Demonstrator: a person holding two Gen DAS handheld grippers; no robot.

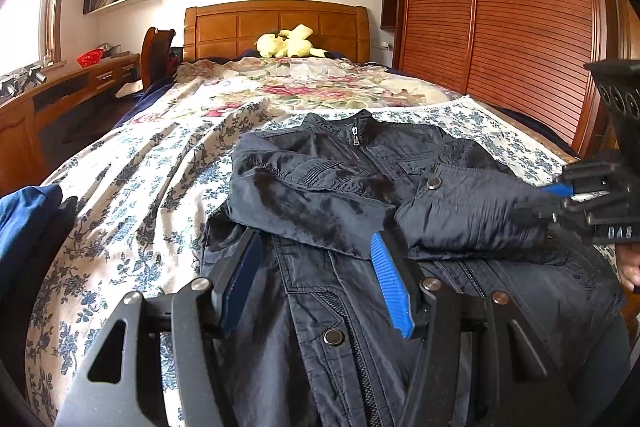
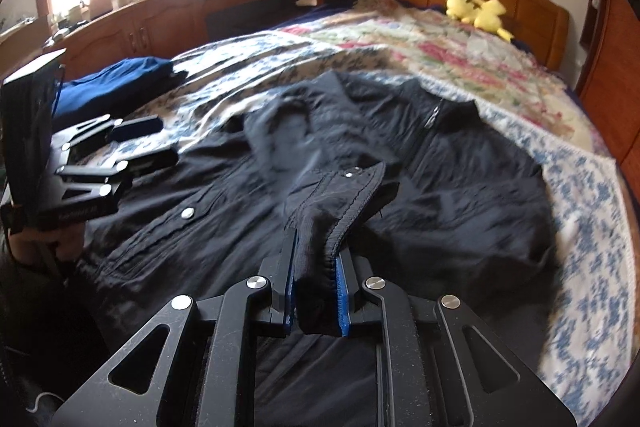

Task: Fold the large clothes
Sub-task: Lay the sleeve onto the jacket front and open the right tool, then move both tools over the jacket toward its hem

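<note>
1. Right wrist view, lower centre: your right gripper [image 2: 316,291] is clamped on a sleeve cuff [image 2: 340,211] of the dark jacket [image 2: 440,187], the blue pads pinching the ribbed edge, with the snap button just beyond the fingertips.
2. Left wrist view, lower centre: your left gripper [image 1: 316,275] hangs with its jaws spread wide and nothing between them, just above the jacket [image 1: 320,307] front near the zip.
3. Mid-frame in both views, the jacket lies front-up on the floral bedspread [image 1: 140,187]. One sleeve [image 1: 304,195] is already laid across the chest; the other is the one you hold.
4. By my reading, you are in the sleeve-folding step, and the body fold is not yet done.
5. Next, the held cuff needs carrying across the chest and releasing flat; your free gripper could pin the fabric so it does not drag.
6. Further back, a blue garment [image 2: 116,83] sits at left, and a yellow plush toy [image 1: 286,41] rests by the headboard [image 1: 276,23].
</note>
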